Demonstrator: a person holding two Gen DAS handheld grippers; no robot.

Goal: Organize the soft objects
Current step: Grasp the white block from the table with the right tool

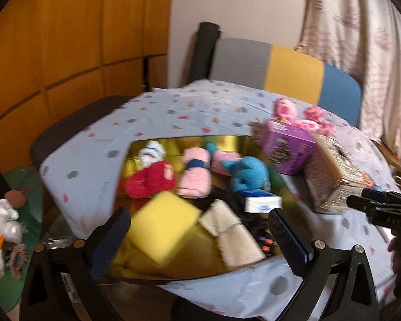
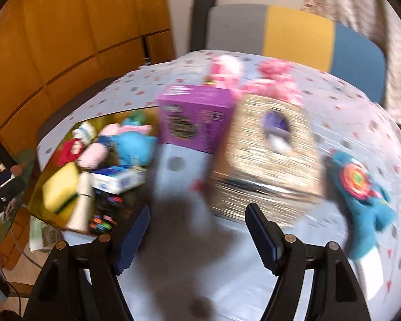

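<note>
Two tools hang over the desk [image 2: 189, 254], both with jaws apart and nothing between them. The left tool [image 1: 197, 238] points down at a gold tray [image 1: 189, 140]; just ahead of its fingers lie a yellow sponge [image 1: 160, 227] and a beige cloth [image 1: 232, 235], and beyond those a red toy [image 1: 149, 182], a pink roll [image 1: 195, 179] and a blue plush [image 1: 248, 174]. The right tool [image 2: 197, 236] is over bare tablecloth, the tray to its left. A straw box [image 2: 270, 155] stands just ahead of it, a purple box [image 2: 195, 117] ahead-left, and a teal plush [image 2: 361, 200] lies to its right.
</note>
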